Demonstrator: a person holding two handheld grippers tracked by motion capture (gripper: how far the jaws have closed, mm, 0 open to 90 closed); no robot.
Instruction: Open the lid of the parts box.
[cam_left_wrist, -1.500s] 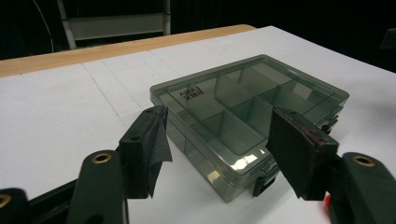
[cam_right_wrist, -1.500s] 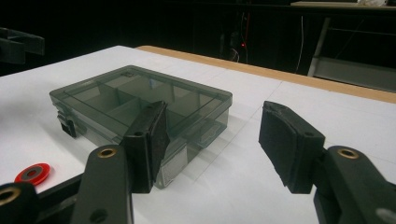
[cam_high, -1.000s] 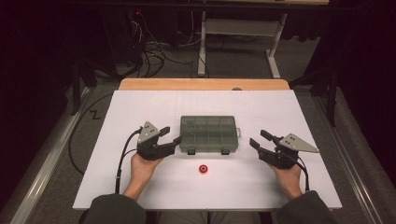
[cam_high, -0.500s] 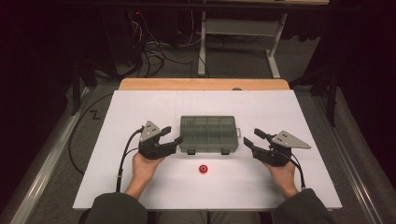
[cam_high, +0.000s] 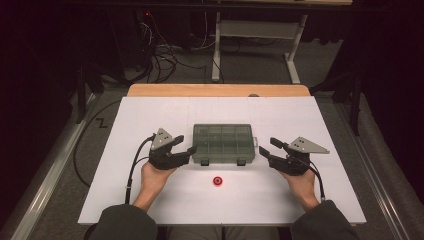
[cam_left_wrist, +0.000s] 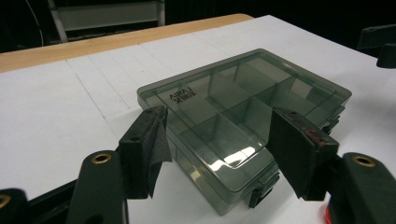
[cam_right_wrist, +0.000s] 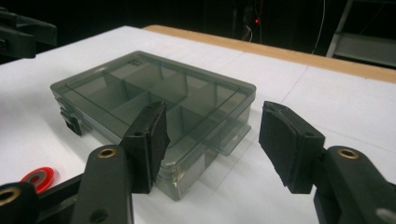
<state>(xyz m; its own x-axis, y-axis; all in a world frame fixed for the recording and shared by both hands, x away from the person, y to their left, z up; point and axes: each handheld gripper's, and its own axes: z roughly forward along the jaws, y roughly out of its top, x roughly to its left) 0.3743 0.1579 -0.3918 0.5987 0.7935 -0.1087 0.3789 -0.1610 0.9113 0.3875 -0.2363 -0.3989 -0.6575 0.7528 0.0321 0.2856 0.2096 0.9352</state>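
where the white table (cam_high: 150, 120) fills mid-frame, dark floor and cables lie behind; the closed smoky box (cam_high: 223, 144) sits centre, left gripper (cam_high: 191, 151) and right gripper (cam_high: 264, 151) flanking it, jaws apart; a red ring (cam_high: 217, 181) lies below, its detail unclear

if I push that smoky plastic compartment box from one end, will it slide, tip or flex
The compartment box looks like hard plastic, so probably stiff. Its compartments appear empty, so it is likely light. Low and flat on the smooth white table, it should slide rather than tip, perhaps swivelling under an off-centre push.
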